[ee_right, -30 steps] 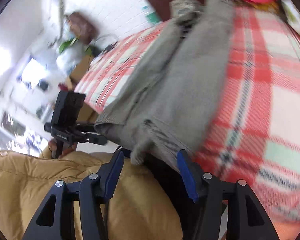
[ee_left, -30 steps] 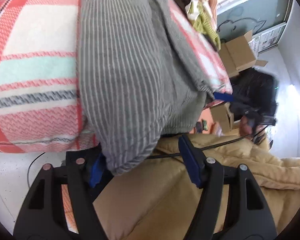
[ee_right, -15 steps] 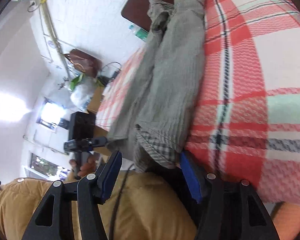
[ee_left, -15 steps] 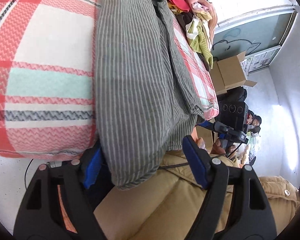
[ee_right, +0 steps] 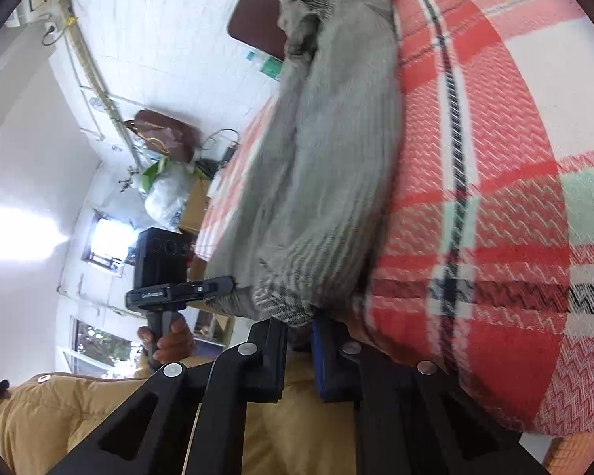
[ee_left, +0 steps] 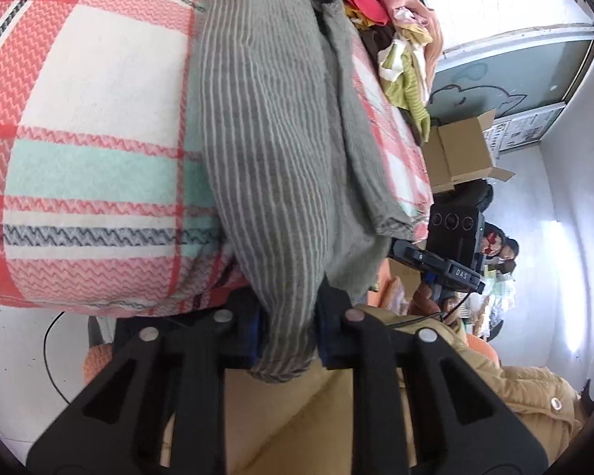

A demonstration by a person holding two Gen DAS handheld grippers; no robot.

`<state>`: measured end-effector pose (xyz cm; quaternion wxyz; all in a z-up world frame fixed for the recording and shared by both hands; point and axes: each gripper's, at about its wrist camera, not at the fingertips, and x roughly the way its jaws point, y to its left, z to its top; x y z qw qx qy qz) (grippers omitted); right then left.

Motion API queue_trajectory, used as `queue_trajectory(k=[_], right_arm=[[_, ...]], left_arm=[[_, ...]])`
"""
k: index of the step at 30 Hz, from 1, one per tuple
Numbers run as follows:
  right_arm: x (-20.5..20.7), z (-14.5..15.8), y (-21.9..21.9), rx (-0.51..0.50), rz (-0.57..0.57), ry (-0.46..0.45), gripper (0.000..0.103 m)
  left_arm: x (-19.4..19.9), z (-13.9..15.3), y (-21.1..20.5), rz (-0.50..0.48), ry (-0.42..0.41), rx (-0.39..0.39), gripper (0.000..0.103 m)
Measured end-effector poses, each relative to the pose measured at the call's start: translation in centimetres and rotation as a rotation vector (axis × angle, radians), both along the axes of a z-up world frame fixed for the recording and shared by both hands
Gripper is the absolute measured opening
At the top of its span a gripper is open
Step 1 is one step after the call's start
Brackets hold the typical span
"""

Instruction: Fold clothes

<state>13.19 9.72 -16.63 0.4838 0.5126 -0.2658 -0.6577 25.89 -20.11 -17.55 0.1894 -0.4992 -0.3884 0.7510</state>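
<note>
A grey striped garment (ee_left: 273,138) lies lengthwise on the red plaid blanket (ee_left: 87,150) of the bed, its near end hanging over the edge. My left gripper (ee_left: 287,340) is shut on one corner of that hanging hem. My right gripper (ee_right: 299,340) is shut on the other corner of the same garment (ee_right: 336,166), where a checked lining shows. Each gripper shows in the other's view, the right one (ee_left: 447,261) and the left one (ee_right: 170,277), held in a hand.
A pile of loose clothes (ee_left: 400,39) lies at the far end of the bed. Cardboard boxes (ee_left: 459,150) stand beside the bed. The person's tan padded jacket (ee_left: 514,388) fills the foreground below both grippers. A dark headboard (ee_right: 265,16) and a white brick wall are behind.
Both grippers were open around the garment's hanging hem; both have closed on it. The cameras have moved in closer to the bed edge.
</note>
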Motion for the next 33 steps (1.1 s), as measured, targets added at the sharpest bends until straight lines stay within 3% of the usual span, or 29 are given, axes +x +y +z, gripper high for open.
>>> queue_trajectory(k=[8,12,19,21,22,23,25,28,33], right_arm=[[-2.2,5.3,1.0,-0.154,-0.041,0.028,0.010],[-5.8,7.1,0.1,-0.148,-0.073,0.033,0.010],[-15.0,6.9,-0.9,-0.096,-0.200,-0.010,0.011],[-16.3,7.4,-1.6,-0.030,-0.177,0.023,0.014],[-16.4,7.7,-1.9,-0.002,-0.152,0.048,0.020],[-16.0,8.0,-2.1,0.015,-0.113,0.074,0.026],[-13.8,8.4,-2.0,0.073,-0.022,0.118,0.056],[-9.4,7.5,-1.2,0.147,0.087,0.134,0.062],[-2.7,2.9,0.1,0.162,0.146,-0.030,0.069]], left_arm=[[-2.5,3.8,-1.5,-0.007,0.034,0.133,0.019],[-5.0,5.9,-3.1,0.003,0.053,0.175,0.019],[-11.3,7.3,-5.8,0.053,0.022,0.102,0.019],[-12.8,7.0,-6.2,0.055,0.002,0.084,0.019],[-13.5,6.7,-6.2,0.056,-0.012,0.074,0.019],[-14.0,6.4,-6.2,0.053,-0.024,0.068,0.019],[-14.3,5.8,-5.9,0.034,-0.032,0.063,0.019],[-13.7,5.3,-5.5,0.003,-0.030,0.052,0.019],[-11.4,4.8,-4.8,-0.034,-0.018,0.035,0.019]])
